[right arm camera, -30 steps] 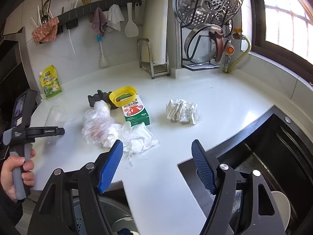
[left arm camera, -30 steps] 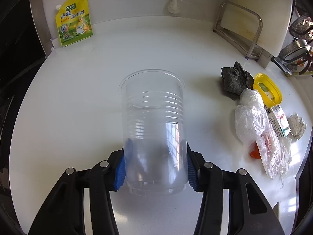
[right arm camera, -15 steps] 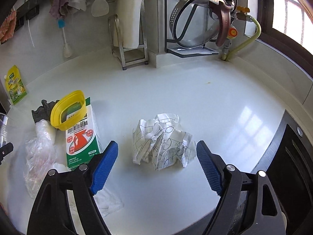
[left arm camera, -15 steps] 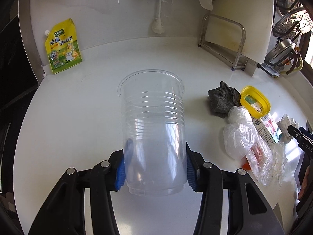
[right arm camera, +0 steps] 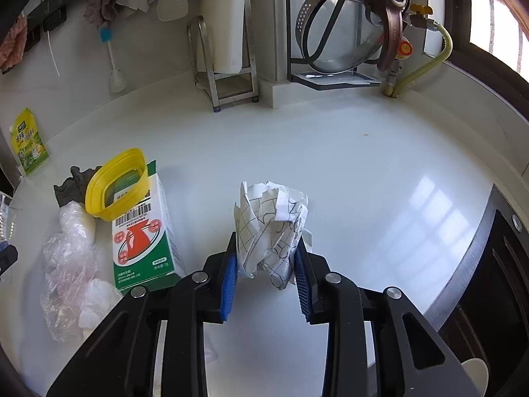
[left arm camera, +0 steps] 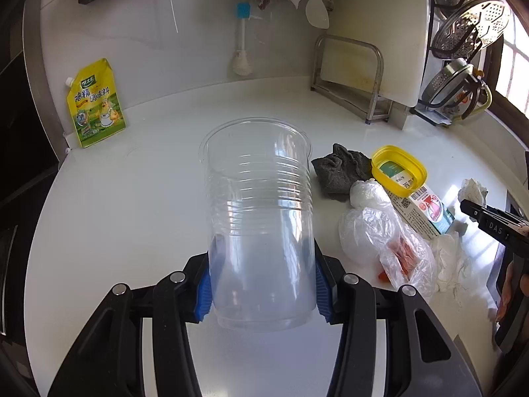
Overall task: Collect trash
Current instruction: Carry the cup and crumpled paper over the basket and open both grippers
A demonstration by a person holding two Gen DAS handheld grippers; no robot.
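Note:
My left gripper (left arm camera: 261,286) is shut on a clear plastic cup (left arm camera: 259,211), held above the white counter (left arm camera: 132,215) with its mouth pointing away. In the right wrist view my right gripper (right arm camera: 266,276) is closing on a crumpled ball of printed paper (right arm camera: 272,225); both blue pads press its sides and it is squeezed narrow, still resting on the counter (right arm camera: 363,182). Left of it lie a green and white carton (right arm camera: 142,238) with a yellow lid (right arm camera: 114,183) leaning on it, a crinkled plastic bag (right arm camera: 66,264), white tissue (right arm camera: 99,301) and a dark rag (right arm camera: 71,187).
A yellow seasoning pouch (left arm camera: 96,104) leans on the back wall at left. A cutting board in a metal stand (right arm camera: 228,33) and a rack with steamer and pan (right arm camera: 344,33) line the back. The dark sink (right arm camera: 489,284) opens at right. The other gripper's tip (left arm camera: 496,228) shows at the right edge.
My right gripper moved in over the paper ball and its jaws closed onto it, squeezing it. The left gripper rose and tilted with the cup, showing more of the back wall.

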